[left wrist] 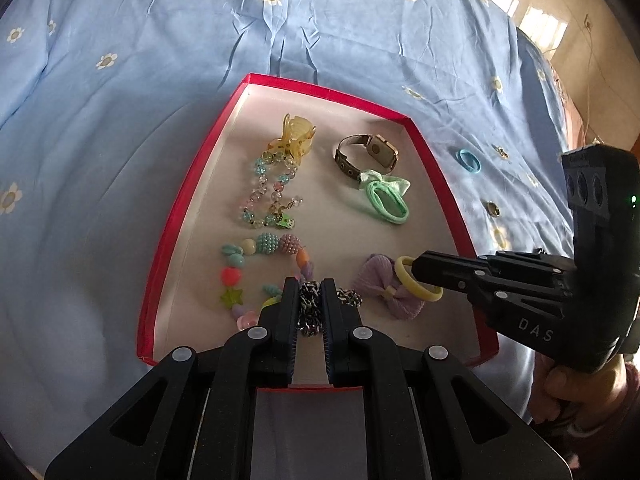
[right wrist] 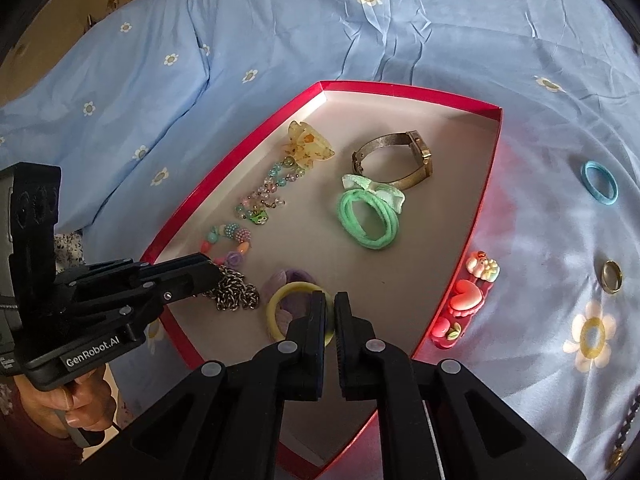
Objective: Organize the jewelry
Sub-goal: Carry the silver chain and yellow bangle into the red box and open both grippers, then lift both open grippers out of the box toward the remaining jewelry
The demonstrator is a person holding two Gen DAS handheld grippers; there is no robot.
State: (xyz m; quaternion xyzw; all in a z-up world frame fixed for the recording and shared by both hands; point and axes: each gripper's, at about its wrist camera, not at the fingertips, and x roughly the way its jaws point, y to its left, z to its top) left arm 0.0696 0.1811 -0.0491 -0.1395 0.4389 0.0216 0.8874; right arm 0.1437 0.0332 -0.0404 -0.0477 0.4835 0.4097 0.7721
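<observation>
Ring (right wrist: 612, 277) and hairband (right wrist: 599, 182) outside tray (right wrist: 486, 204).

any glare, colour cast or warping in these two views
Left wrist view: blown-out window glare at top right, and the red-rimmed shallow box bows outward from fisheye warp. Right wrist view: a red cast spills from that box's wall onto the blue flowered bedsheet; black vignette in the corners.

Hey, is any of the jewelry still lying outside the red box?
Yes. A blue hair tie, a gold ring and a pink charm clip lie on the bedsheet, right of the red box.
</observation>
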